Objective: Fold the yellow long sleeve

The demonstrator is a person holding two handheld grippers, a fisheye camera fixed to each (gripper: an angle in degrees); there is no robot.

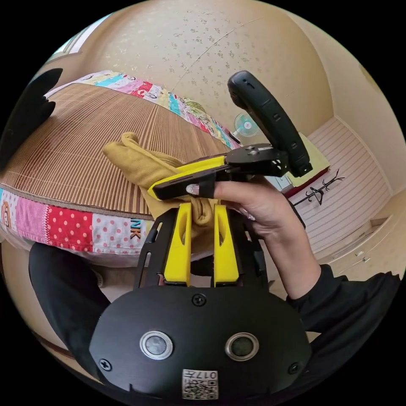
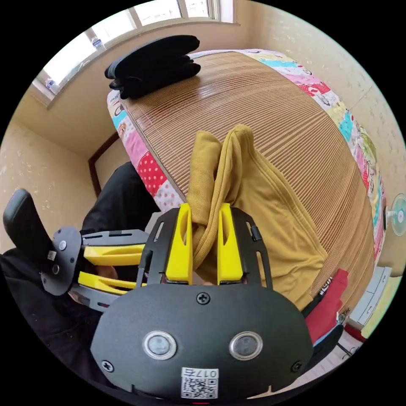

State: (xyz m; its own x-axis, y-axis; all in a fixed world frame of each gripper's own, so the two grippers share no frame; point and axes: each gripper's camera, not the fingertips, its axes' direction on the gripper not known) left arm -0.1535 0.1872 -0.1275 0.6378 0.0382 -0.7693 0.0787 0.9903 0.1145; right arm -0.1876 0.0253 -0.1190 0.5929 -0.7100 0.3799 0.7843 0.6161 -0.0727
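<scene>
The yellow long sleeve (image 2: 262,211) lies bunched on the bamboo mat (image 2: 287,110) near the bed's edge. A thick fold of it rises between the jaws of my right gripper (image 2: 204,207), which is shut on it. In the left gripper view the same garment (image 1: 135,163) trails across the mat (image 1: 84,139), and my left gripper (image 1: 202,207) is shut on a bunch of its cloth. The right gripper (image 1: 169,186), held in a hand (image 1: 253,207), crosses just above my left jaws. The left gripper (image 2: 108,266) shows at the left, its tips hidden.
A stack of folded black clothes (image 2: 152,63) sits at the mat's far corner under the window. A patchwork quilt (image 1: 72,226) edges the bed. A red cloth (image 2: 332,300) lies beside the garment. A fan (image 1: 245,125) and a coat stand (image 1: 319,190) stand by the wall.
</scene>
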